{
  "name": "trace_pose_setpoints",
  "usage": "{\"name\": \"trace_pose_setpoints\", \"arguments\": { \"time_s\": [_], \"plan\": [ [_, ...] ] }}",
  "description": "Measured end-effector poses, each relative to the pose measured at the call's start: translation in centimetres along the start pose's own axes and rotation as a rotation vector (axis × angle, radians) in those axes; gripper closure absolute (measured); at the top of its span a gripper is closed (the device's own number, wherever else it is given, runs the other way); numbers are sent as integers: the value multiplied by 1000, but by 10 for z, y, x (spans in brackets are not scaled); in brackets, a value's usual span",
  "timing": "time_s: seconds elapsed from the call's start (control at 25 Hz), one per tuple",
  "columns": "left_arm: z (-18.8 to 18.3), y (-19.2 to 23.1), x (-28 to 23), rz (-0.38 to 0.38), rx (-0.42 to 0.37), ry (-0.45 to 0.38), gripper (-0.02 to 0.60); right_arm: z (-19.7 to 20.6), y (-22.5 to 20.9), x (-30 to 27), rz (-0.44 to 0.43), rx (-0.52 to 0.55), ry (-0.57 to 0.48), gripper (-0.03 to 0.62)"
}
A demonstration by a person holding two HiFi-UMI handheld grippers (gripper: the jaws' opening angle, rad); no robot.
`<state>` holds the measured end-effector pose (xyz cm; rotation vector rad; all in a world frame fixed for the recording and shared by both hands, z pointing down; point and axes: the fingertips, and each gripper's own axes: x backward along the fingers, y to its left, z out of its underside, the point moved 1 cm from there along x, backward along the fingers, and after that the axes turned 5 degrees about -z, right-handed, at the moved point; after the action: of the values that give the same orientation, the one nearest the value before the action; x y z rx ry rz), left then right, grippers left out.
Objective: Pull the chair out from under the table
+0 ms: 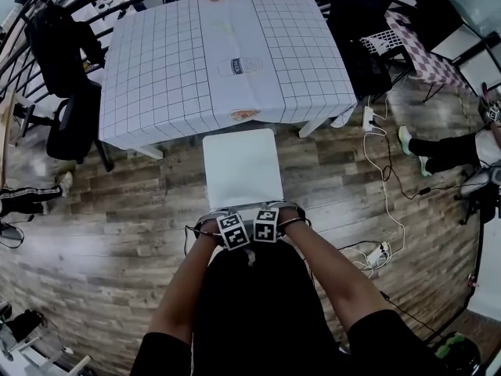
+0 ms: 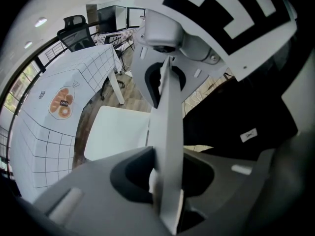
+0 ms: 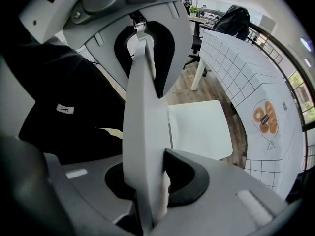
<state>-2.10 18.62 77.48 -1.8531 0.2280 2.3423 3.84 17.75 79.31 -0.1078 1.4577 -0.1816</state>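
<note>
Both tools are on the chair (image 1: 243, 167) here, side by side at the centre of the head view. The left gripper (image 1: 228, 227) and the right gripper (image 1: 272, 222) sit almost touching each other on the top of the backrest. Each gripper view confirms it. The left gripper's (image 2: 165, 178) jaws are clamped on the thin white backrest (image 2: 170, 132), and the right gripper's (image 3: 147, 181) jaws pinch the same panel (image 3: 142, 117).

The backrest's long axis runs left to right across the head view, so the two grips share one line and neither hand is the nearer. The seat (image 2: 118, 132) stretches away from the jaws, up the frame, toward the table (image 1: 156, 69) and its checked cloth. Its far edge lies just beside the table's near edge, at centre frame. Most of the seat looks clear over the wooden floor (image 1: 117, 233), though I can't tell whether the front legs are tucked under the cloth. Any further pull runs straight down the frame, toward the person.
</note>
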Motion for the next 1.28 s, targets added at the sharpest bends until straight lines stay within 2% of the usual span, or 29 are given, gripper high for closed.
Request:
{"name": "trace_pose_setpoints", "arguments": {
  "time_s": [0.52, 0.68, 0.8, 0.92, 1.04, 1.16, 1.28],
  "plan": [
    [2, -24, 8, 15, -13, -12, 486, 0, 26, 3, -8, 6, 22, 508],
    [7, -36, 10, 2, 35, -37, 482, -4, 38, -1, 10, -25, -8, 504],
    [1, -38, 34, -5, 79, -43, 474, -4, 44, 21, 0, -31, -6, 502],
    [0, -38, 34, 0, 61, -37, 472, 0, 43, 22, -17, -59, -11, 487],
    [11, -41, 22, 8, 59, -60, 472, -5, 45, 13, -10, -18, -11, 482],
    [4, -59, 54, 22, 106, -87, 460, -5, 69, 53, 9, 24, -36, 464],
    [-1, -59, 85, 46, 134, -103, 460, -7, 76, 86, -10, -8, -97, 465]
  ]
}}
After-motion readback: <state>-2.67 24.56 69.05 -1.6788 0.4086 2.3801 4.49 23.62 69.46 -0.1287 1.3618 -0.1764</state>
